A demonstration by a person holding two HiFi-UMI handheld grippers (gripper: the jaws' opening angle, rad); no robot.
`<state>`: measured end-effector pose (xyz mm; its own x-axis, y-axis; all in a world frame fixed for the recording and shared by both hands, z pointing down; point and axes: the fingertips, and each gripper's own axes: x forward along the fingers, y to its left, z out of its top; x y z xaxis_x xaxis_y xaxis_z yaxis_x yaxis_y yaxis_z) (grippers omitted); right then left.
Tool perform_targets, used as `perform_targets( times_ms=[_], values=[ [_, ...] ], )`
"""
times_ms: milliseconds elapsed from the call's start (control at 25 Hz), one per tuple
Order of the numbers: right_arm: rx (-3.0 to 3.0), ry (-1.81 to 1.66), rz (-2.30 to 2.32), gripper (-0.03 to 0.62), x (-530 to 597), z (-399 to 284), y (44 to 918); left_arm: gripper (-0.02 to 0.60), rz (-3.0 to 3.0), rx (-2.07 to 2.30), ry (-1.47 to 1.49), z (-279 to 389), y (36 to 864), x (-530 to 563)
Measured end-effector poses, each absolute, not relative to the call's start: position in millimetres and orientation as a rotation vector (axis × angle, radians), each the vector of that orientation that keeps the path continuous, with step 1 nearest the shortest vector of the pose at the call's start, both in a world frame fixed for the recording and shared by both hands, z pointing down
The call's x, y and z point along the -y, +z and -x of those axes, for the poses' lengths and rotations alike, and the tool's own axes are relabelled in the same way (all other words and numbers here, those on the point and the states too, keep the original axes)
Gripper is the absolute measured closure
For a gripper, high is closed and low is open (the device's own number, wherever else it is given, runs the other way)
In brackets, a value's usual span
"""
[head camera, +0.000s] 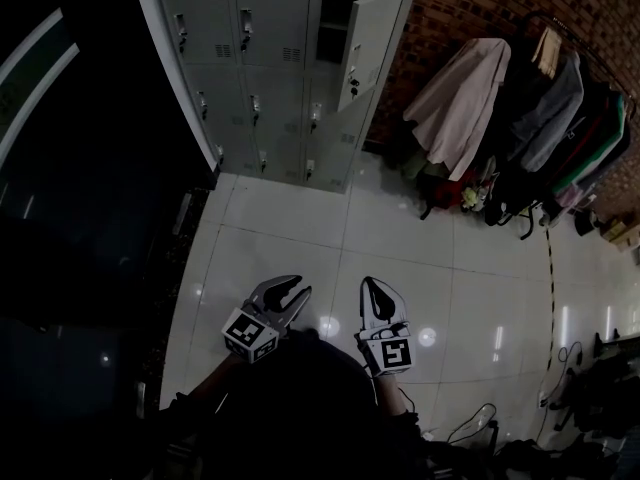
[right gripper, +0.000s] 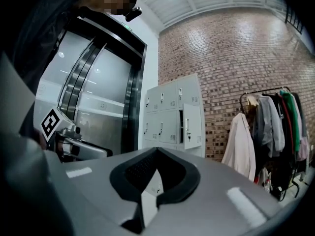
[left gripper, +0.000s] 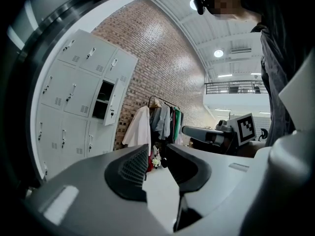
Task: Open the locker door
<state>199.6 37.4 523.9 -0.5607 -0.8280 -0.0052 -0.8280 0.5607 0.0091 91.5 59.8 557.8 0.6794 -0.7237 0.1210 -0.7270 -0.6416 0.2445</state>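
Observation:
The grey locker bank [head camera: 262, 68] stands against the far wall. Its upper right door [head camera: 367, 48] is swung open and shows a dark compartment; the other doors are closed. That open door also shows in the left gripper view [left gripper: 111, 106] and in the right gripper view [right gripper: 192, 127]. Both grippers are held low over the white tiled floor, well short of the lockers. My left gripper [head camera: 291, 293] is open with a small gap between its tips and holds nothing. My right gripper [head camera: 373, 290] is shut with its tips together, empty.
A clothes rack [head camera: 540, 98] with a pale coat [head camera: 460, 103] and several jackets stands along the brick wall [head camera: 470, 8] right of the lockers. A dark glass wall [head camera: 70, 168] runs along the left. Cables [head camera: 480, 423] lie on the floor at the lower right.

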Motion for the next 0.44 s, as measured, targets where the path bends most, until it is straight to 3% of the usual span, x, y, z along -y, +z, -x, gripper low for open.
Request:
perform_targets(
  times_ms=[440],
  values=[
    [-2.779,0.029,1.497,0.594,-35,-212,529,0.453,-2.614,1.17,0.015,-96,563,-56]
  ],
)
